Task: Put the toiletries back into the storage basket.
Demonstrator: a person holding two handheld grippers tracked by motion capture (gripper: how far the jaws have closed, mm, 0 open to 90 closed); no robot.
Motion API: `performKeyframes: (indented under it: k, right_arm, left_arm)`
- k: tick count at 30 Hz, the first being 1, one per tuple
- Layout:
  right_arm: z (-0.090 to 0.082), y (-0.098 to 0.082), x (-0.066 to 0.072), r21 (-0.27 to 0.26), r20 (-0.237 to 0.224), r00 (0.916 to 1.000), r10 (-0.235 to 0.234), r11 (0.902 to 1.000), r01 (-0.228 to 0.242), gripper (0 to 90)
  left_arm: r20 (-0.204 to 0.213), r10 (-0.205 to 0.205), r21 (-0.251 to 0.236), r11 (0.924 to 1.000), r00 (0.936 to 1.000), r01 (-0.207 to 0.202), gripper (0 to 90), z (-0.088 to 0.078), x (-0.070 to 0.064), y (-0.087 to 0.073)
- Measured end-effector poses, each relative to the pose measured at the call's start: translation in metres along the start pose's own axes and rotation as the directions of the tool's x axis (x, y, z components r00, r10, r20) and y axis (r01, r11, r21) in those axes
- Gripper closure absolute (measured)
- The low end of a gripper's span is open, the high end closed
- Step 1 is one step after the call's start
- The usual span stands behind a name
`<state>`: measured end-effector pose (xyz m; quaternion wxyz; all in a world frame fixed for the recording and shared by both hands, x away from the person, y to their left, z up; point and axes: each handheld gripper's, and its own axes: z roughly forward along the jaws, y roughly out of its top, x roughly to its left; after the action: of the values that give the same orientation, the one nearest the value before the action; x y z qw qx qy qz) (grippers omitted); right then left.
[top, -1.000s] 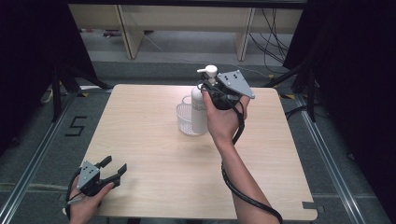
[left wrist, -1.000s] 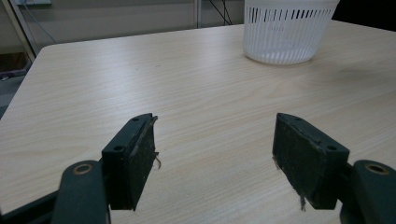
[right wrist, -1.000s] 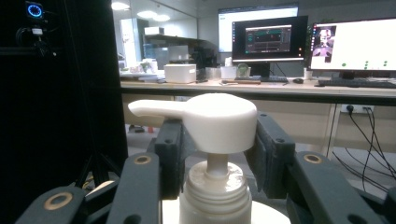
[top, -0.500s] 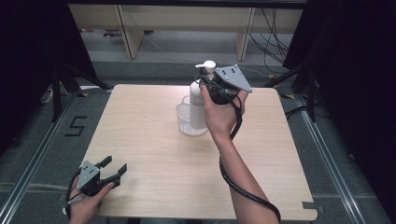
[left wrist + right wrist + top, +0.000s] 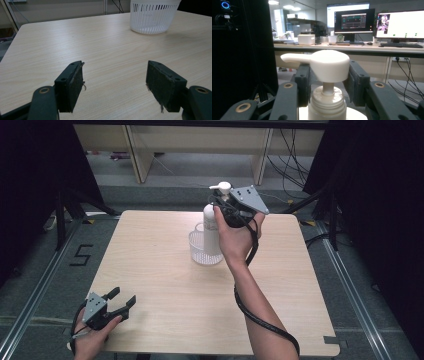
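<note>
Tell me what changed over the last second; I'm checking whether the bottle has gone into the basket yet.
Almost nothing. The right gripper keeps its jaws closed on the pump bottle, held upright at the white basket, with only a slight shift; whether its base sits inside the basket cannot be told. The left gripper stays open and idle at the table's near-left corner.

A: Pump bottle? Basket?
B: Bottle all white, pump head included. Basket white, thin vertical slits round the wall.
A: Table?
B: Light wood grain, pale beige.
A: Grippers?
B: Left gripper and right gripper black, grey top plates.
</note>
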<state>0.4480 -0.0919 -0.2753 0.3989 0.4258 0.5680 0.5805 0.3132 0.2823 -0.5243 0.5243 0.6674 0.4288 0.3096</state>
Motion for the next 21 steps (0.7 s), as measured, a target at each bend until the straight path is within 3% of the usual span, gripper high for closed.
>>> performKeyframes:
  k: [21]
  right_arm:
    - [0.013, 0.000, -0.001, 0.019, 0.006, 0.9999, 0.010, 0.9998, -0.010, 60.1]
  left_arm:
    - [0.003, -0.001, -0.001, 1.0000, 1.0000, 0.001, 29.6, 0.000, 0.000, 0.000]
